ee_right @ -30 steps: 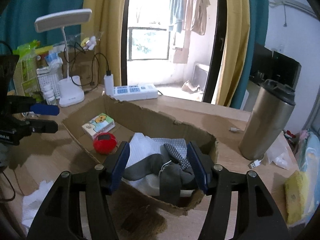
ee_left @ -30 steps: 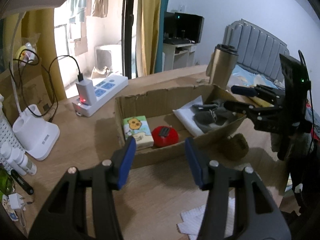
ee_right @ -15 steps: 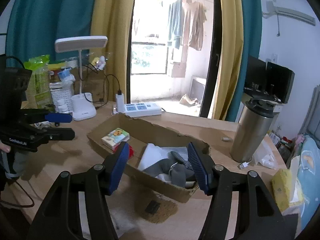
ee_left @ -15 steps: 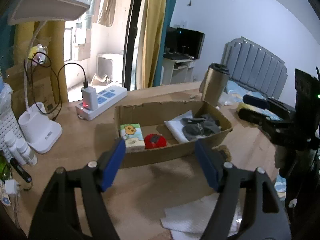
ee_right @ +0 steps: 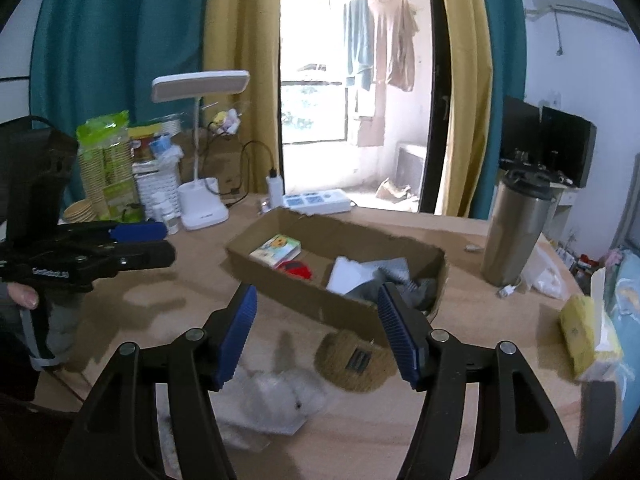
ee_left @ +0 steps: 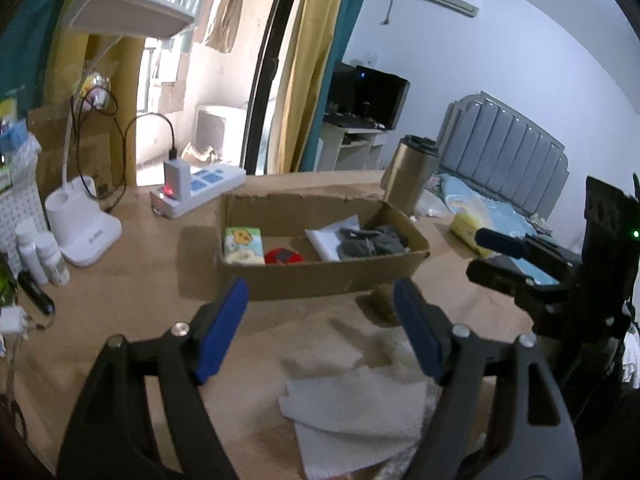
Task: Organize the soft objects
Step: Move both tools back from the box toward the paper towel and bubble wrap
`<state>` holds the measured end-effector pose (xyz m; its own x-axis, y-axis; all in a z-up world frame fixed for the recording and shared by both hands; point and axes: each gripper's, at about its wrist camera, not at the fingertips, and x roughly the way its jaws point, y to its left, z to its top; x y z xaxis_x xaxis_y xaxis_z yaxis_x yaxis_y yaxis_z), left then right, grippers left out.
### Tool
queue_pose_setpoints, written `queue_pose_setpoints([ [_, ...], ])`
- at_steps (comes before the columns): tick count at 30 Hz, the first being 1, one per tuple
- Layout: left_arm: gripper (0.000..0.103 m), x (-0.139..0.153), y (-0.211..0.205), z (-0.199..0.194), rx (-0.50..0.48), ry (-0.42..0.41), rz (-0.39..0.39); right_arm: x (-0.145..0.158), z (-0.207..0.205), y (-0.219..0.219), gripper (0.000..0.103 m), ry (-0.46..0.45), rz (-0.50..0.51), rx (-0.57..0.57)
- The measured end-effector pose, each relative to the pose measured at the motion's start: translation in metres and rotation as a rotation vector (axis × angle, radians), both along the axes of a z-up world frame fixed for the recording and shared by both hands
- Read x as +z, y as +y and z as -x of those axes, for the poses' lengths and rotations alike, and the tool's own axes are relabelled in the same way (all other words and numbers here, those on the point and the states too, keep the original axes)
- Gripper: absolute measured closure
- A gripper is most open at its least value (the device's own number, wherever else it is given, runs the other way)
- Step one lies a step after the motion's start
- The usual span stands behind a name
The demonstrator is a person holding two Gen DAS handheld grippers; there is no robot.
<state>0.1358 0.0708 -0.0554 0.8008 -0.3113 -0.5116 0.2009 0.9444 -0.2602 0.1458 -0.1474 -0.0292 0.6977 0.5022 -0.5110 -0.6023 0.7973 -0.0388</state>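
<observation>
A shallow cardboard box (ee_left: 320, 276) (ee_right: 304, 300) lies on the wooden desk. In it are a tissue pack (ee_left: 243, 245), a red pouch (ee_left: 283, 257), a white cloth (ee_left: 326, 240) and grey socks (ee_left: 370, 242) (ee_right: 412, 288). A white fluffy cloth (ee_left: 356, 408) (ee_right: 276, 400) and a brown round pad (ee_right: 354, 358) (ee_left: 382, 300) lie on the desk in front of the box. My left gripper (ee_left: 320, 328) is open and empty above the white cloth. My right gripper (ee_right: 318, 328) is open and empty, above the cloth and the pad.
A steel tumbler (ee_right: 516, 232) stands right of the box. A power strip (ee_left: 200, 188), a white desk lamp (ee_left: 86, 232) and small bottles (ee_left: 40, 252) stand at the left. A yellow tissue pack (ee_right: 580, 332) lies at the right edge.
Both grippers have pulled back from the box and risen. The white cloth and brown pad have come into fuller view below them. Both stay open and empty.
</observation>
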Motion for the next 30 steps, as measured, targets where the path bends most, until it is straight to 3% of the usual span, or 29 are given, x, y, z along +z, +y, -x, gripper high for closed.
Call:
queue_pose_setpoints([
  [5, 0.026, -0.011, -0.005, 0.008, 0.007, 0.032, 0.046, -0.004, 0.006, 0.003, 0.036, 0.019, -0.004, 0.017],
  [30, 0.026, -0.056, -0.028, 0.022, -0.006, 0.170, 0.027, -0.071, -0.007, 0.020, 0.034, 0.216, 0.021, 0.046],
])
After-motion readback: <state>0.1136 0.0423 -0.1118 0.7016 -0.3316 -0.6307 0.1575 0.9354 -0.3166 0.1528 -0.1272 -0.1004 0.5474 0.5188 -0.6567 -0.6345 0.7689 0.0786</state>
